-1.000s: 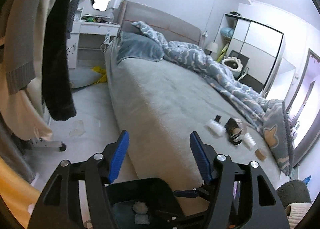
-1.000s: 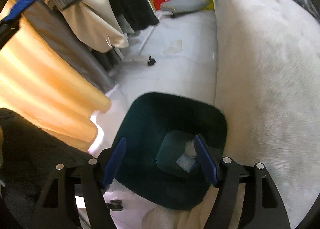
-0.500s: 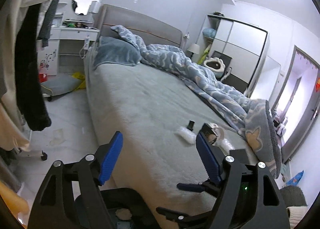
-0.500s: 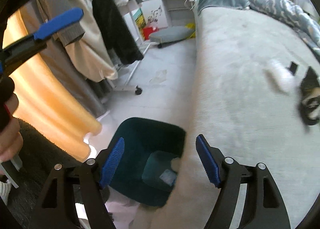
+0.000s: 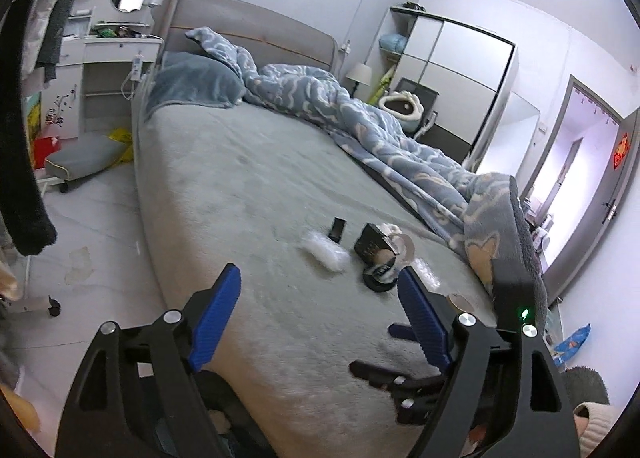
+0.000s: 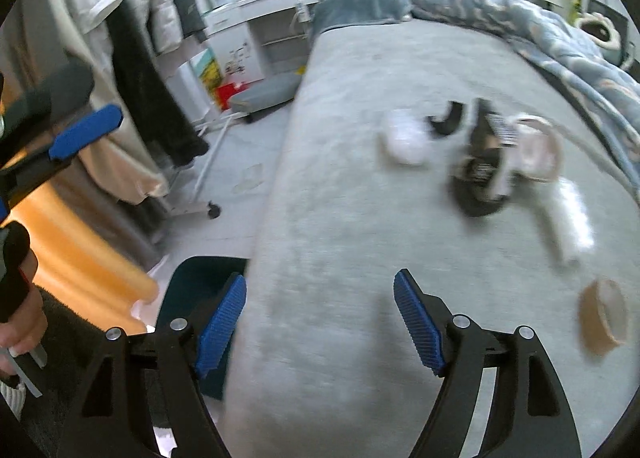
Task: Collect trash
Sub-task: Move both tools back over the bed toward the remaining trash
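Trash lies on the grey bed (image 5: pixel 260 194): a white crumpled plastic wrap (image 5: pixel 325 252) (image 6: pixel 406 136), a small black piece (image 5: pixel 338 229), a black packet with a round lid (image 5: pixel 378 254) (image 6: pixel 482 174), another clear wrap (image 6: pixel 570 214) and a brown tape roll (image 6: pixel 604 316). My left gripper (image 5: pixel 320 314) is open and empty, above the bed's near edge. My right gripper (image 6: pixel 320 322) is open and empty, over the bed edge. The dark teal trash bin (image 6: pixel 192 290) stands on the floor beside the bed, below the right gripper's left finger.
A rumpled blue duvet (image 5: pixel 380 130) covers the bed's far side. Clothes hang on a wheeled rack (image 6: pixel 136 70) at the left. A grey floor cushion (image 5: pixel 80 158), a white dresser (image 5: pixel 108 70) and a wardrobe (image 5: pixel 452 78) stand around.
Both grippers have swung up and away from the bin toward the bed. The trash on the bed is now nearer in both views. Both stay open.
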